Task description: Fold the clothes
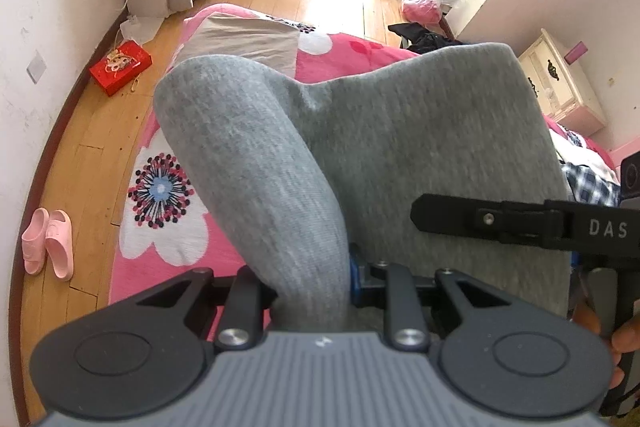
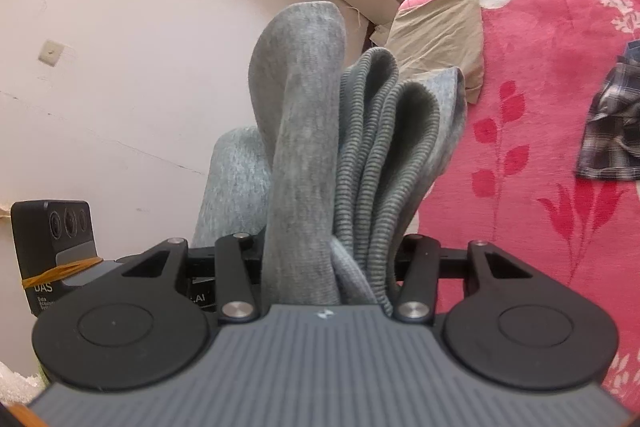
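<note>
A grey knit garment (image 1: 360, 131) hangs lifted over the pink flowered bed (image 1: 168, 219), held at two places. My left gripper (image 1: 312, 291) is shut on a bunched fold of it, and the cloth hides the fingertips. In the right wrist view my right gripper (image 2: 332, 267) is shut on a thick bundle of the same grey garment (image 2: 304, 99), ribbed hem included. One black finger (image 1: 460, 217) of the right gripper reaches in from the right in the left wrist view, lying against the cloth.
A folded beige garment (image 1: 248, 39) lies at the bed's far end, and a plaid shirt (image 2: 616, 123) lies on the cover. On the wooden floor are a red box (image 1: 120, 67) and pink slippers (image 1: 48, 247). A cream nightstand (image 1: 560, 83) stands by the bed.
</note>
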A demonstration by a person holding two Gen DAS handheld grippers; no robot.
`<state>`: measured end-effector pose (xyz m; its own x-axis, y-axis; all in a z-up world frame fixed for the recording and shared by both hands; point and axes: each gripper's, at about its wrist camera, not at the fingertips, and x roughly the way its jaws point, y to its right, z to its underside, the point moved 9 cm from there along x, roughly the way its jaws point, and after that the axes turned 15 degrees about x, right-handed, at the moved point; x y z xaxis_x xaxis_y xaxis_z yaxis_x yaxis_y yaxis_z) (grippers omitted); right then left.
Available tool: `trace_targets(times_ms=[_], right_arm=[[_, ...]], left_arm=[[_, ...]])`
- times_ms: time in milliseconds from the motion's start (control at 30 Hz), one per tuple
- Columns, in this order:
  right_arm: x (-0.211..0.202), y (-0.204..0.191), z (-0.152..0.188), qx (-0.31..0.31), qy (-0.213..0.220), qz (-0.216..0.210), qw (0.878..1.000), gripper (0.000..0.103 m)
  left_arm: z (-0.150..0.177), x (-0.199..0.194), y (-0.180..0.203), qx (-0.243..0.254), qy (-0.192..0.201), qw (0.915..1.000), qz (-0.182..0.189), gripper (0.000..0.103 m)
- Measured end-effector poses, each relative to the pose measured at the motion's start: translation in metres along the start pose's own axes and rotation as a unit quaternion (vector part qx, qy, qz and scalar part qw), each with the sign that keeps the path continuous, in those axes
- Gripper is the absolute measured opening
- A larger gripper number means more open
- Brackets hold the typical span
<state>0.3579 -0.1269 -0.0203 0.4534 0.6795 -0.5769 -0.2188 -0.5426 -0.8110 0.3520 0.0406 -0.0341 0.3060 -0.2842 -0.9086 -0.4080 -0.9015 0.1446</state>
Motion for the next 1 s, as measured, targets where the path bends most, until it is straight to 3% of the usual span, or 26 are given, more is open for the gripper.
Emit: trace_targets(times_ms=[200,433,600,833,1000], right_arm=[[0.032,-0.021,-0.006,0.011,0.006,0.007,1.000,0.046],[0.029,-0.028,-0.034,0.027,0.026,-0.031,0.999,0.046],[0.014,-0.028,-0.062,0.008,0.015,-0.050,0.999,0.046],[-0.001,-0.026,-0.103,-0.029,-0.050,-0.080,0.995,0.046],[-0.014,-0.021,-0.125,-0.028,-0.078,-0.106,0.991,0.045]], left_arm=[[-0.012,-0.006,-0.032,0.017,-0.019,0.9996,-0.013,0.023],[-0.053,-0.013,-0.024,0.044,-0.007,0.9983,-0.037,0.024],[-0.074,-0.015,-0.005,0.014,0.022,0.9983,-0.051,0.024],[-0.098,-0.016,0.022,-0.076,0.039,0.9926,-0.086,0.023],[-0.118,-0.015,0.031,-0.119,0.047,0.9879,-0.088,0.023]])
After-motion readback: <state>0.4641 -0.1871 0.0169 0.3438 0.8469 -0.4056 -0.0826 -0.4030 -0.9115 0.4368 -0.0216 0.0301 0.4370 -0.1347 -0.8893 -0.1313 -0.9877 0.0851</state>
